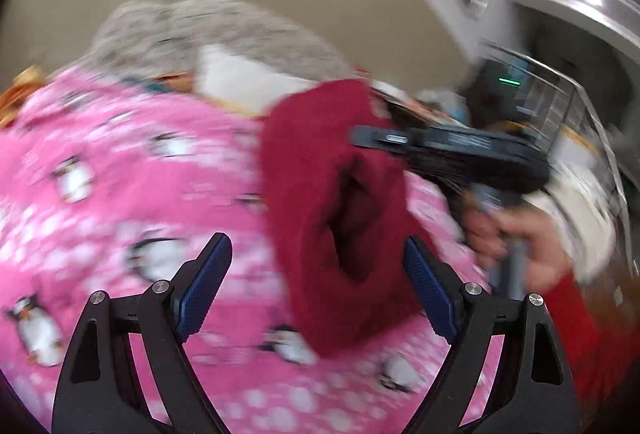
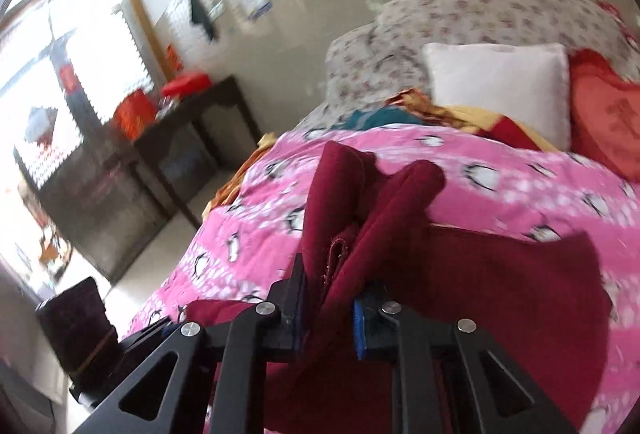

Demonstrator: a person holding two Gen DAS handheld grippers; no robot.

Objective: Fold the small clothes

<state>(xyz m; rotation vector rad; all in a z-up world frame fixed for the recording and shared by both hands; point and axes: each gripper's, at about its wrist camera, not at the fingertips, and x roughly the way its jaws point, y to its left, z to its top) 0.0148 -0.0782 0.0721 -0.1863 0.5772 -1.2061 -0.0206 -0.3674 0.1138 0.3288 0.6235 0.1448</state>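
White pillow [image 2: 496,94] & red cushion [image 2: 604,118] sit far ahead of right gripper [image 2: 330,298], on pink penguin blanket [image 2: 500,186]. Right gripper clamps dark red cloth [image 2: 380,202], bunched, hanging lengthwise down. Left gripper [image 1: 318,274] gapes wide w/ nothing in it; cloth dangles just ahead.

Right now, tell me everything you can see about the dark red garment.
The dark red garment looks like soft, fuzzy knit or fleece with a stitched hem. It is bunched and pinched between the pads of the right gripper, which is shut on it. In the left wrist view it hangs in a loose fold above the pink penguin-print bedcover, in front of the open left gripper, which does not appear to touch it. The images are blurred.
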